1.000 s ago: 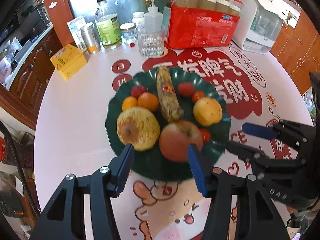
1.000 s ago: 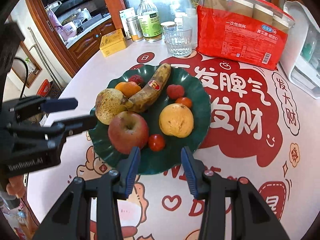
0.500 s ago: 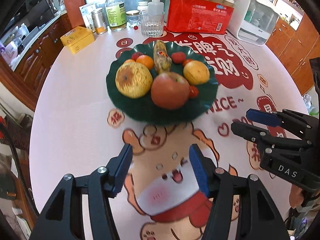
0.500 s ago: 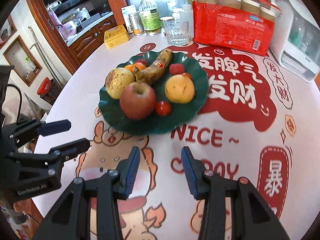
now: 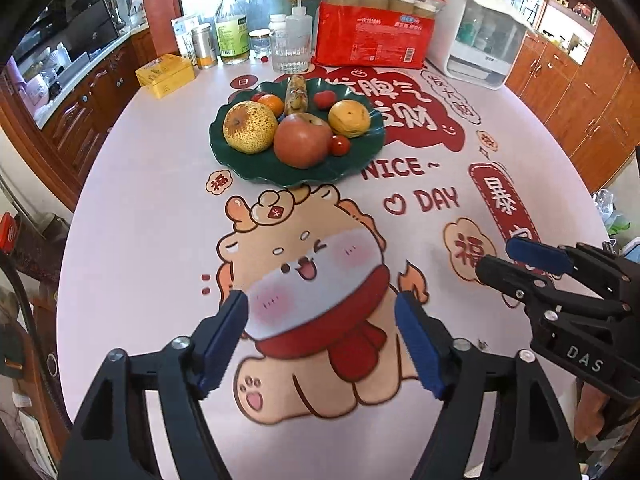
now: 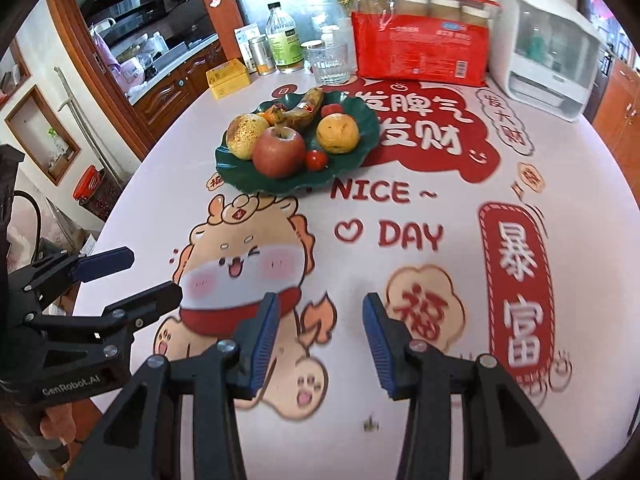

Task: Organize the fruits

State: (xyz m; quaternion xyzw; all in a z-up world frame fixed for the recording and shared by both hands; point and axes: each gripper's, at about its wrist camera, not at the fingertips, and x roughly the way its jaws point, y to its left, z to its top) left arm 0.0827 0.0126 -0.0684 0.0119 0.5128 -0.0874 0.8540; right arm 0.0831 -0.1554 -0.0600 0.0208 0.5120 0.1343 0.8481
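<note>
A dark green plate (image 5: 256, 168) (image 6: 360, 148) at the far middle of the round table holds a red apple (image 5: 303, 141) (image 6: 279, 152), a speckled pear (image 5: 250, 127), a yellow fruit (image 5: 349, 118) (image 6: 337, 133), a browned banana (image 5: 296, 94) (image 6: 301, 111), an orange (image 5: 273, 103) and small red fruits. My left gripper (image 5: 322, 344) hangs over the cartoon print well short of the plate, jaws opening, nothing between them. My right gripper (image 6: 319, 340) is open and empty, also near the table's front. Each gripper shows at the side of the other's view.
Behind the plate stand a glass (image 5: 291, 53), bottles (image 5: 231, 28), a yellow box (image 5: 165, 76), a red pack of paper cups (image 5: 374, 40) and a white appliance (image 5: 476, 40). Wooden cabinets surround the table. The printed tablecloth (image 5: 168, 240) covers it.
Both grippers have drawn back from the plate toward the table's front edge, so the plate now looks small and far. The left jaws have spread wider.
</note>
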